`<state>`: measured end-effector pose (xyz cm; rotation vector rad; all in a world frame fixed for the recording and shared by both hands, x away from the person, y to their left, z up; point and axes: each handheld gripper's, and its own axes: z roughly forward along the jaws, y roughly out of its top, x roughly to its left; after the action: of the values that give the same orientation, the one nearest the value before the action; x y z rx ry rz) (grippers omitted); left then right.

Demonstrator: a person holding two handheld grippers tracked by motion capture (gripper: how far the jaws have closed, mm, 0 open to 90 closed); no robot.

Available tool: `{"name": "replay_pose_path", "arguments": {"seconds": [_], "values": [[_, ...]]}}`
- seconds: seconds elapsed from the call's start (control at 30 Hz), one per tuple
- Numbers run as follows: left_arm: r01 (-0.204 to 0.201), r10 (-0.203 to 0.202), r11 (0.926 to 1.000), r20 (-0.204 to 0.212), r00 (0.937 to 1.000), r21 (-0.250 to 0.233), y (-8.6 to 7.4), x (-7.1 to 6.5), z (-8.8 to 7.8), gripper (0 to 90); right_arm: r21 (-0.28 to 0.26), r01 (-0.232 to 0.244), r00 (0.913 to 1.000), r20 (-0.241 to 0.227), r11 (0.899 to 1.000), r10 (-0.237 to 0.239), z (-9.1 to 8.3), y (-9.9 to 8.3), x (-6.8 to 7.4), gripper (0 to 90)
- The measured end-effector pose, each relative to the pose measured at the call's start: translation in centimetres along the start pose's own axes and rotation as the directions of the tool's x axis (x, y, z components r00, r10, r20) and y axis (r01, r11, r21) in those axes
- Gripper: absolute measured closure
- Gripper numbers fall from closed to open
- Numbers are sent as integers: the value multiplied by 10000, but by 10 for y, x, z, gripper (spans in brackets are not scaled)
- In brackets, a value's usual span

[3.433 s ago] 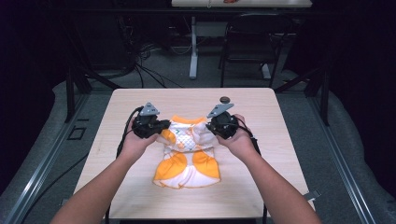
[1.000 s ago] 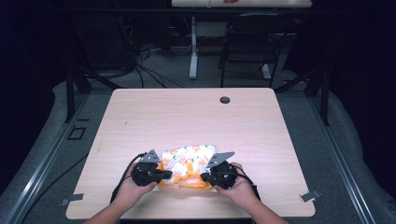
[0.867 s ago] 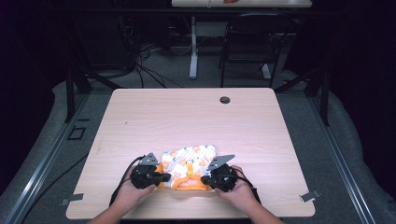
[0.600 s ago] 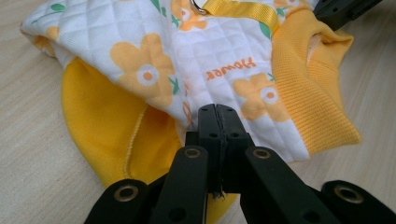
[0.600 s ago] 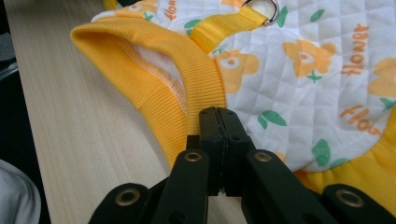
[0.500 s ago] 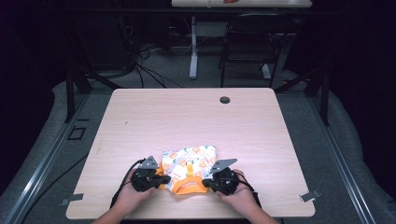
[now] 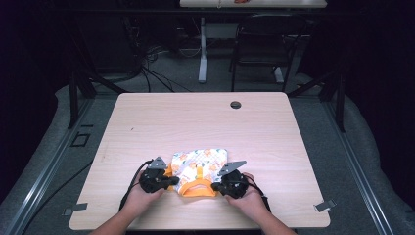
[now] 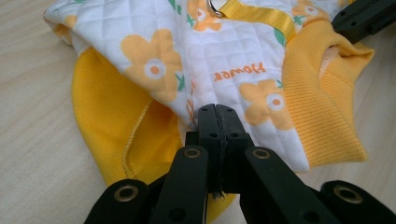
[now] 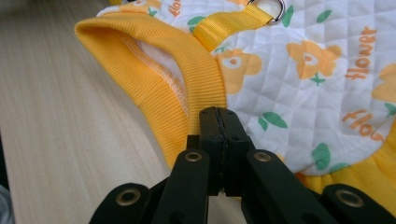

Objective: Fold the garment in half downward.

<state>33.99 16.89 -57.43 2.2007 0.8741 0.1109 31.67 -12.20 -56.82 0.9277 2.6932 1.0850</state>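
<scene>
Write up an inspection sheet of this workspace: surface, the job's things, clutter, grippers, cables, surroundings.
Surface: light wooden table, bare apart from the garment; round dark grommet near the far edge.
Job's things: small quilted white garment with orange flowers and yellow ribbed trim, lying at the near edge; yellow webbing strap with a metal ring on it.
Clutter: nothing seen.
Grippers: left gripper shut on the garment's edge; right gripper shut on the ribbed trim.
Cables: black cable trailing from the left gripper; loose cables on the floor beyond the table.
Surroundings: dark room, black chair, second table's leg behind.
</scene>
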Motion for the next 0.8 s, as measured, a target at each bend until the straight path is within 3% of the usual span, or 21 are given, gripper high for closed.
{"name": "replay_pose_path", "arguments": {"seconds": [0.07,0.2,0.43,0.67,0.8], "values": [[34,-34,10000,-95,9999,-56,2,3,2,900,-13,-36,10000,89,10000,36,2,3,-3,898],[531,-534,9982,-112,9985,-276,7,14,6,900,41,-144,9996,228,9999,143,6,10,-11,898],[670,-686,9971,-420,9968,-371,16,23,12,900,73,-231,9985,499,9997,227,11,19,-22,898],[1071,-1101,9923,-456,9929,-627,19,29,16,900,139,-312,9965,780,9994,300,15,27,-30,899],[987,-1021,9937,-646,9927,-531,24,31,18,900,59,-376,9957,851,9993,369,17,29,-34,898]]}}
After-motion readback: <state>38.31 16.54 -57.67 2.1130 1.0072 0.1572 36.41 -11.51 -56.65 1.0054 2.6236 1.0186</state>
